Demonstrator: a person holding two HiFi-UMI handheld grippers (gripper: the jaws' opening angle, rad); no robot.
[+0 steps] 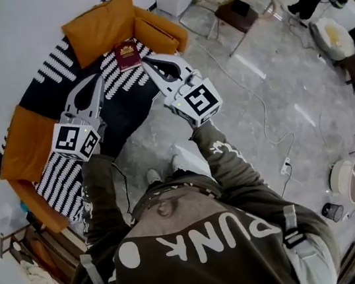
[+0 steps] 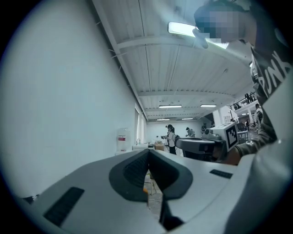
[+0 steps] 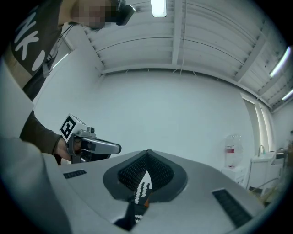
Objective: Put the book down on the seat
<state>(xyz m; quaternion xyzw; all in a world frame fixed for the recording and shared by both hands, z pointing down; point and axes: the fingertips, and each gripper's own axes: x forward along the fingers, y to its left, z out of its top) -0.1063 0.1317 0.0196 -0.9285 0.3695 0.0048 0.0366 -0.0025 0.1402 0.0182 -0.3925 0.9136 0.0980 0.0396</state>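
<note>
Maroon and flat, the gilt-stamped book (image 1: 127,54) lies on the black-and-white striped seat (image 1: 53,74) between plump orange cushions (image 1: 100,26). The left gripper (image 1: 98,78) and right gripper (image 1: 146,63) are empty, jaws pressed together. Only the gripper views show their ribbed pads (image 3: 131,172) meeting.

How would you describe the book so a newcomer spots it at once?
Find the curved sofa against the white wall, striped black and white with orange cushions. At its top end in the head view, just below two orange cushions, lies the book. It is the only small, flat, dark red rectangle there, with a gold mark on its cover.
</note>
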